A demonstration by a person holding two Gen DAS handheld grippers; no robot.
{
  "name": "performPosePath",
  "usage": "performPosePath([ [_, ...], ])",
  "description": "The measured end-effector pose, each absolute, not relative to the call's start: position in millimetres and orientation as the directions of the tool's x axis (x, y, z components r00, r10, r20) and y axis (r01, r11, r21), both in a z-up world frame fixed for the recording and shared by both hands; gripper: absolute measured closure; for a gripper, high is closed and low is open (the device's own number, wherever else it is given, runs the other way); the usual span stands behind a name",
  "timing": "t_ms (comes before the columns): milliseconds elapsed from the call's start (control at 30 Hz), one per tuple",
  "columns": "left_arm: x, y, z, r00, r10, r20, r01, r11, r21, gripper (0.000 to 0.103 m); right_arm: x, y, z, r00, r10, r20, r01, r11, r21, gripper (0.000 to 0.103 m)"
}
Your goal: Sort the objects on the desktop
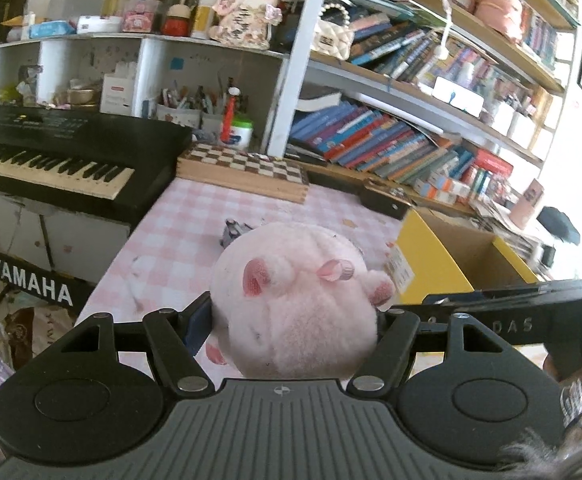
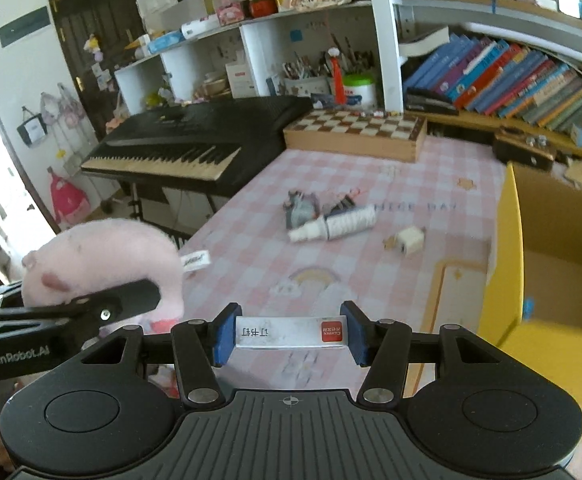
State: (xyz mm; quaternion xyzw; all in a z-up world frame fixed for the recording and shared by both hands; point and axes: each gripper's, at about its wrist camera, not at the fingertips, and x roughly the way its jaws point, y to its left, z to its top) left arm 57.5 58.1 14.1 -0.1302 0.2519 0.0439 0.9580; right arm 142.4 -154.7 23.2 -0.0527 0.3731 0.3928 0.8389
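Two brands read: YAMAHA keyboard (image 1: 51, 152), Comix staple box (image 2: 291, 333).

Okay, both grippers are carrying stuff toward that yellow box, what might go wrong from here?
1. The left gripper pinches only the lower part of the round pink plush toy; the soft bulk could squirm out mid-carry.
2. The right gripper clamps the small staple box by its ends only, so a bump on the rim of the yellow cardboard box might knock it loose.
3. The two grippers are close together and could collide.
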Motion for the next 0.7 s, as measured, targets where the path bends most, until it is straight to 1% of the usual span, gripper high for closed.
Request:
performPosePath([
  [267,25,53,11,0.858,-0.044,-0.513,-0.081,0.972,-0.219,0.036,97,-172,18,0.443,0.613,-0.654,-0.626,0.734,0.264,0.049],
  [700,2,42,6,0.836,-0.156,-0.526,0.045,0.975,-0.218,0.036,52,-193,10,0.520,0.526,-0.673,-0.521,0.820,0.237,0.049],
])
